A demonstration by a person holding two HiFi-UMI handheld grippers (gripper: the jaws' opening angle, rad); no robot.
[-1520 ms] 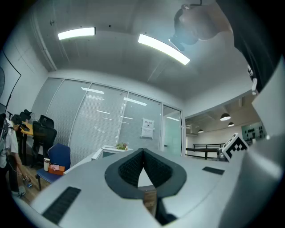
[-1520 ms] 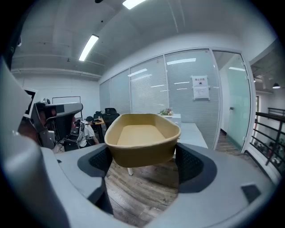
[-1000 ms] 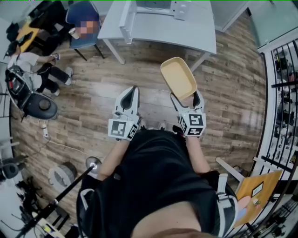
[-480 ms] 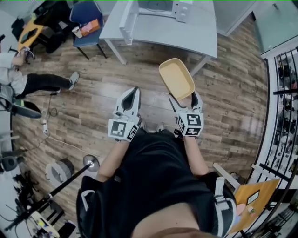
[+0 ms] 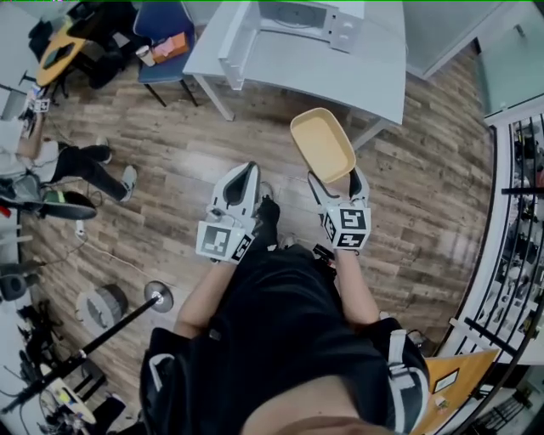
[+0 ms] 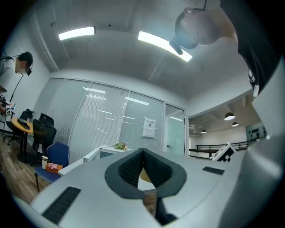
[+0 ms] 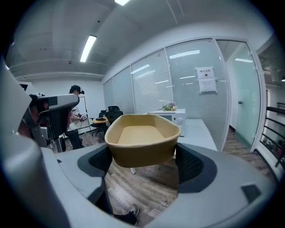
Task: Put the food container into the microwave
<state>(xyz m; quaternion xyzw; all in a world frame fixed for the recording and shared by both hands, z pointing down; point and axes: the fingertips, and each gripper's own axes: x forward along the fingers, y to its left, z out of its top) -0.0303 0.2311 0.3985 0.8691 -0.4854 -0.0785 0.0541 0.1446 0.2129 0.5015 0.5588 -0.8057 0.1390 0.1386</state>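
Forearms stretched forward, grippers side by side, short of white table (image 5: pixel 344 75). Left gripper (image 5: pixel 243 173): jaws pressed together, nothing between. Right gripper (image 5: pixel 337 180): jaws clamp tan food container (image 5: pixel 322 143), held short of table. Microwave (image 5: pixel 308 19) on table's far side.

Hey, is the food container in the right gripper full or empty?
Empty: the food container shows only a bare tan bottom, nothing lying inside.
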